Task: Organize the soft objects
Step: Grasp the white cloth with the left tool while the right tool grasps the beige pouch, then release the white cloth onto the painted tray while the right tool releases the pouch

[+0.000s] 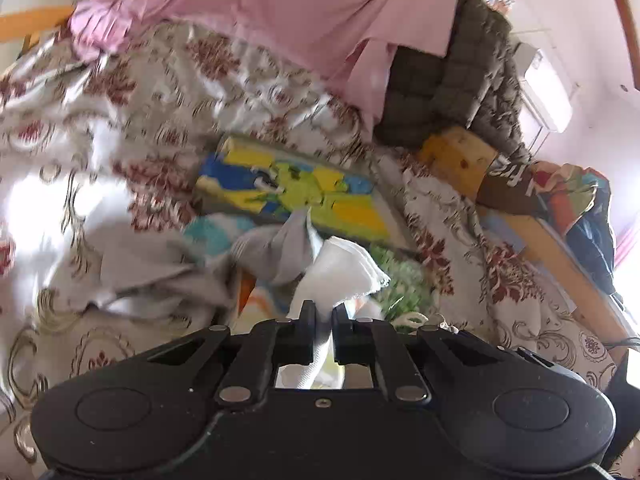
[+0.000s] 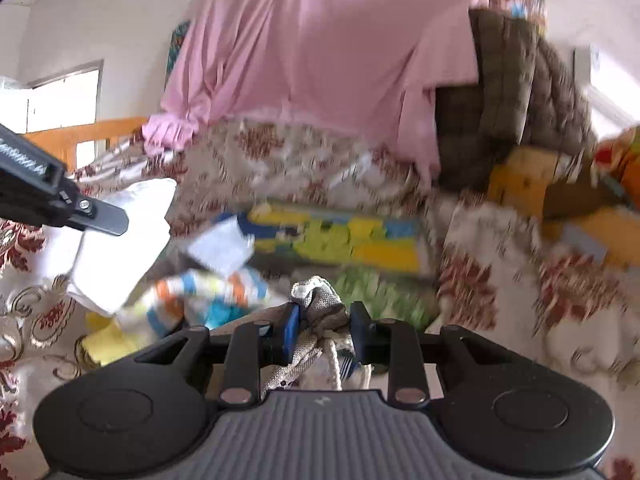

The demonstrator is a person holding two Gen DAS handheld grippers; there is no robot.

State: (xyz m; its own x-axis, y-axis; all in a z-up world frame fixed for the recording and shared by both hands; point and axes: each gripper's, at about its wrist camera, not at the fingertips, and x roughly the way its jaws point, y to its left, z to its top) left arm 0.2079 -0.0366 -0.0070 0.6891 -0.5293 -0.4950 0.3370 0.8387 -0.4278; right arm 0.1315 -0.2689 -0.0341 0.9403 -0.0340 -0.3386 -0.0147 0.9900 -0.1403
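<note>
Left gripper (image 1: pixel 323 312) clamped on a white cloth (image 1: pixel 340 270), fabric bunched between the narrow-set jaws and fanning out above them. Same white cloth (image 2: pixel 124 248) seen from the right wrist view at the left, hanging from the left gripper (image 2: pixel 100 220) above the bed. A grey cloth (image 1: pixel 276 252) trailing just behind and to the left of the white one, touching it; whether pinched along with it, cannot tell.

Right gripper (image 2: pixel 324 322) closed on a beige woven cloth (image 2: pixel 320 312), wadded between the jaws, with a white cord (image 2: pixel 334 360) running down behind it.

On the floral bedspread (image 1: pixel 132 152), a small heap: a yellow, blue and green printed cloth (image 1: pixel 288 188) lying flat, a green patterned cloth (image 2: pixel 380 292) just beside the right gripper, a striped orange, blue and white cloth (image 2: pixel 208 296) near the middle, a yellow cloth (image 2: pixel 108 344) at the lower left.

Pink sheet (image 2: pixel 320 52) draped at the back, partly over a brown quilted cushion (image 1: pixel 444 80). Much of both views blurred.
</note>
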